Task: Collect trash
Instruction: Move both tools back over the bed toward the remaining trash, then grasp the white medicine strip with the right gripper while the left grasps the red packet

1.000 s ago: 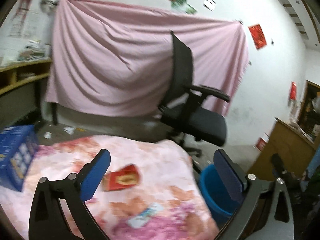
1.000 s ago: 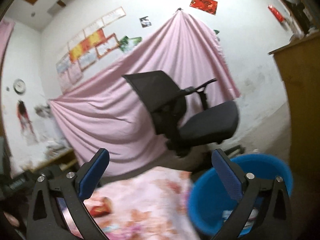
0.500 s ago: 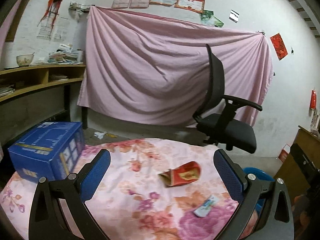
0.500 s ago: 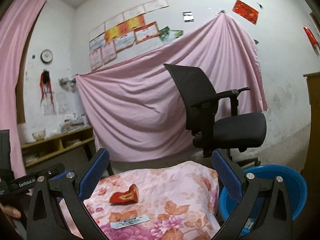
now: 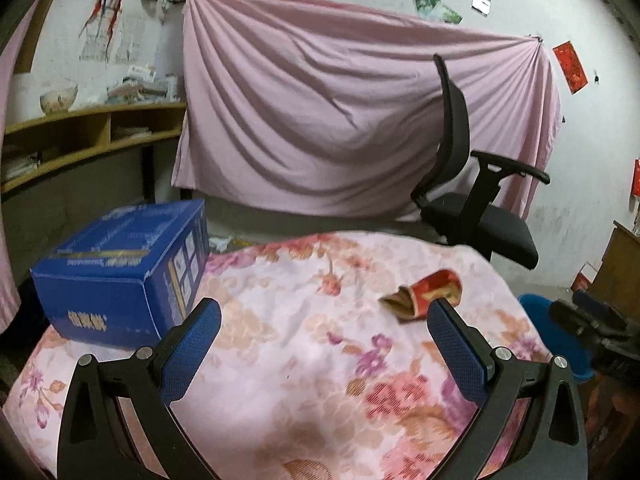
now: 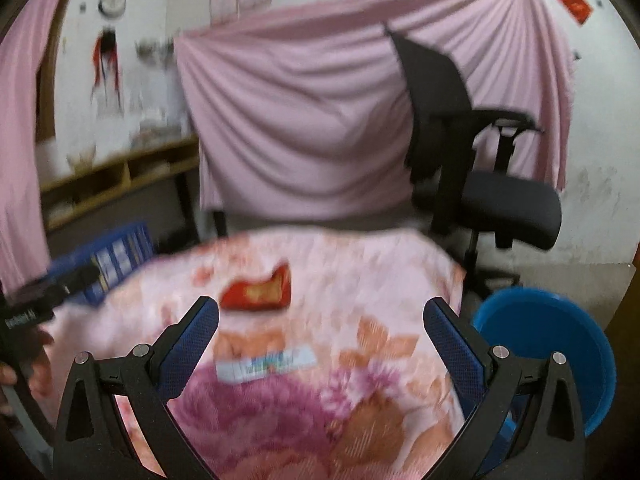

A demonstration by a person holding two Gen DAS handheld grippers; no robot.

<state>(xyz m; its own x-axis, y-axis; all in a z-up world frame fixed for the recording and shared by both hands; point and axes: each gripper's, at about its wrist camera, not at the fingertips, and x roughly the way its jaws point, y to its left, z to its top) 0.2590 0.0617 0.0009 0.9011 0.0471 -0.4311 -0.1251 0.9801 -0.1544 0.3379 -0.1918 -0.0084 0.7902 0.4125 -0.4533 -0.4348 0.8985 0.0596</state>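
In the left wrist view, the left gripper (image 5: 322, 336) hovers above a table draped in a pink floral cloth (image 5: 304, 344), its blue-padded jaws spread wide with nothing between them. A crumpled red wrapper (image 5: 428, 294) lies on the cloth ahead and to the right, just beyond the right-hand pad, not touched. A blue cardboard box (image 5: 120, 268) sits on the far left of the cloth, and a sliver of a blue bin (image 5: 538, 320) shows past the table's right edge, with the other tool dark and blurred in front of it. The step in hand looks like the approach to a piece of trash; nothing is yet gripped. In the right wrist view, which is smeared by motion, the right gripper (image 6: 320, 334) likewise stands open and empty over the cloth. A flat pale wrapper with blue and green print (image 6: 266, 364) lies between the pads and slightly nearer the camera, while the red wrapper lies further off toward the left pad. The blue bin stands on the floor just beside the table's right corner. The next move probably calls for lowering onto one wrapper, closing, then carrying it across to the bin. Behind, a black office chair (image 6: 472, 168) stands before a pink sheet (image 6: 304, 120) hung on a white wall, with wooden shelves (image 5: 80, 136) at left.
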